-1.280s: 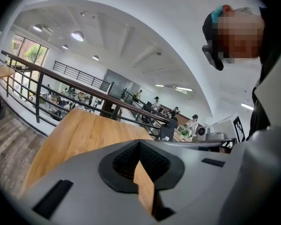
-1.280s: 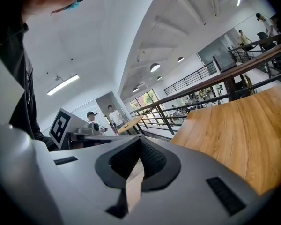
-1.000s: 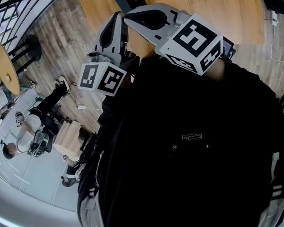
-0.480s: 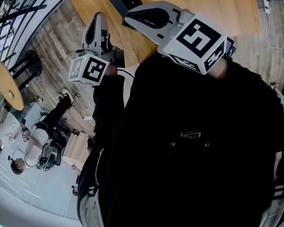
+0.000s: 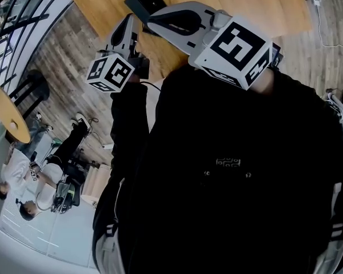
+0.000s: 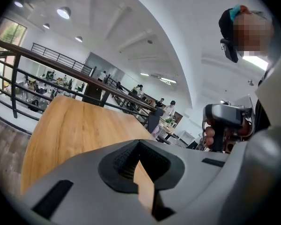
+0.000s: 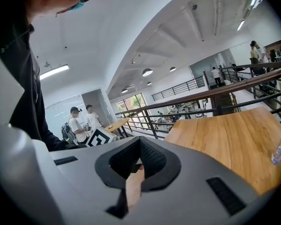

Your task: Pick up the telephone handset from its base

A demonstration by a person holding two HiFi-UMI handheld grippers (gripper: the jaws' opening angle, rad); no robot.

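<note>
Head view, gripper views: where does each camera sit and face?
Head view: on the head, facing steeply down; jacket, left gripper, right gripper, table.
Left gripper view: on the left gripper, along its shut jaws over the table; right hand shows.
Right gripper view: on the right gripper, along its shut jaws; jacket shows.
Both gripper views share the table.

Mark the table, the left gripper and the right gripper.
table (image 6: 75, 125): left gripper view, bare wood top.
left gripper (image 6: 139, 146): left gripper view, tips of jaws.
right gripper (image 7: 140, 143): right gripper view, tips of jaws.

No legible txt or nos. anywhere
</note>
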